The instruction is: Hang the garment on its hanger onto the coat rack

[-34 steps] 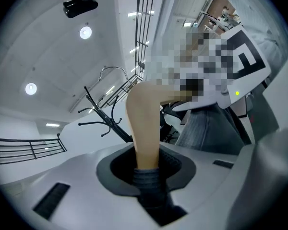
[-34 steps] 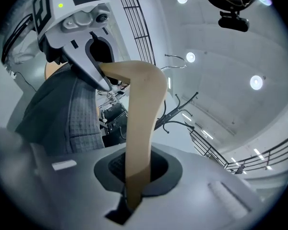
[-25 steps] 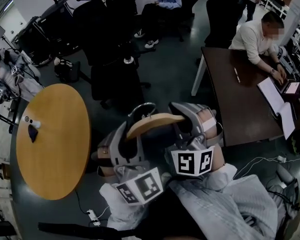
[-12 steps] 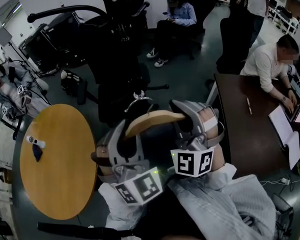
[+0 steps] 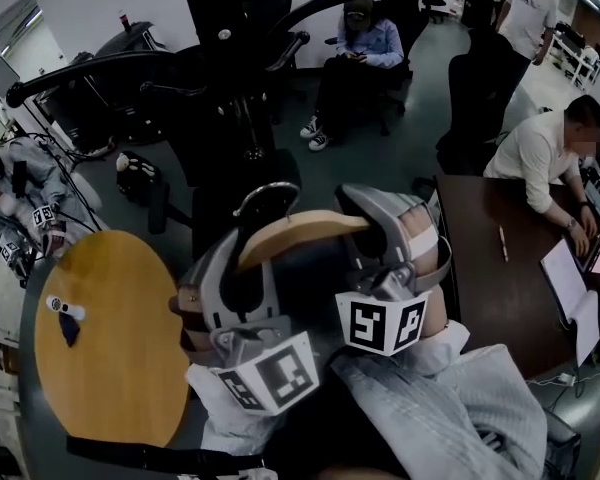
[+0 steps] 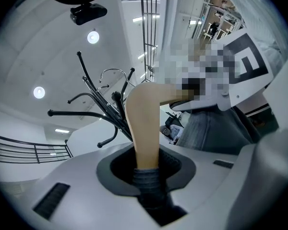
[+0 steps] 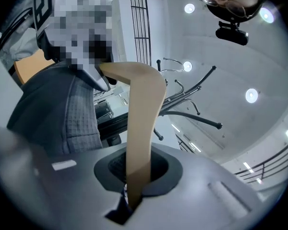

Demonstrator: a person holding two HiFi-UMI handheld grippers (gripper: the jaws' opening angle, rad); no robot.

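Note:
A wooden hanger (image 5: 300, 236) with a metal hook (image 5: 270, 196) is held up between both grippers, a dark grey garment (image 7: 62, 114) draped on it. My left gripper (image 5: 242, 268) is shut on the hanger's left arm (image 6: 143, 123), with garment cloth (image 6: 146, 188) also pinched between the jaws. My right gripper (image 5: 378, 233) is shut on the bare right arm (image 7: 141, 128). The black coat rack (image 5: 215, 28) stands just beyond, its curved arms (image 6: 105, 109) spreading near the hook (image 6: 110, 73). In the right gripper view the rack's arms (image 7: 192, 114) lie behind the hanger.
A round wooden table (image 5: 100, 338) is at the left with small items on it. A dark desk (image 5: 500, 268) with a seated person is at the right. Another person sits on a chair (image 5: 355, 58) behind the rack. Black office chairs crowd the rack's base.
The hanger and both grippers have come closer to the coat rack. The rack's pole and long arms now fill the top of the head view. Both grips are unchanged.

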